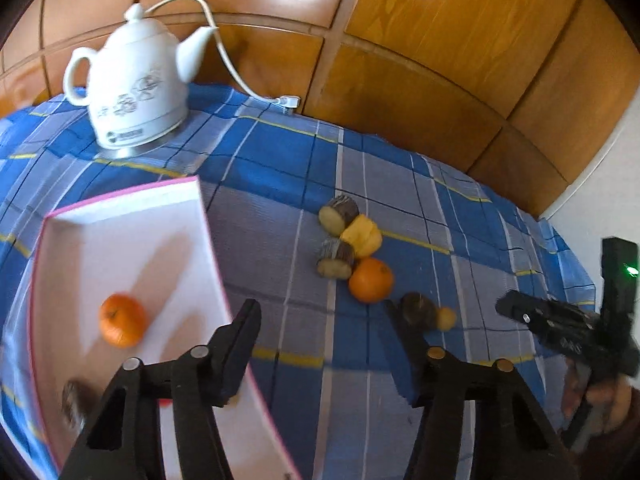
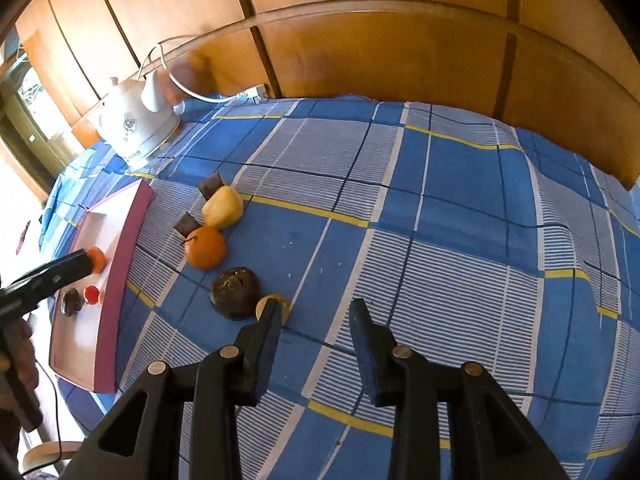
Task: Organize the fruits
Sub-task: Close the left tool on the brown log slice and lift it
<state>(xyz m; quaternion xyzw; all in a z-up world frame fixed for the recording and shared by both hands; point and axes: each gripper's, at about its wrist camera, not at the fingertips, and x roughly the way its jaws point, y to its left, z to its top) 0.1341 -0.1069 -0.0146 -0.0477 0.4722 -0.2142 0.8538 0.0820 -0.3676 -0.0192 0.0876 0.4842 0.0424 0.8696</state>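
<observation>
Two oranges are in view. One orange (image 1: pixel 122 320) lies inside the white tray (image 1: pixel 120 224), which has a pink rim and sits on the blue checked cloth (image 1: pixel 280 160); its skin is bright and its stem end faces up. A dark round fruit (image 1: pixel 74 402) and a small red item (image 2: pixel 91 294) share the tray's near end. The second orange (image 1: pixel 371 280) rests on the cloth, touching a cut brown-skinned piece (image 1: pixel 335 259) and a yellow fruit (image 1: pixel 361 236); another brown-skinned piece (image 1: pixel 339 214) lies just behind. Nearer, a dark round fruit (image 1: pixel 418 310) touches a small tan piece (image 1: pixel 445 317).

Left gripper (image 1: pixel 320 320): fingers apart, nothing between them; its left finger (image 1: pixel 244 332) overlaps the tray's right rim, with the tray orange to its left. Right gripper (image 2: pixel 314 316): jaws apart with only bare cloth between; its left finger (image 2: pixel 266 328) sits just in front of the tan piece. A white kettle (image 1: pixel 136 88) stands at the far left.
</observation>
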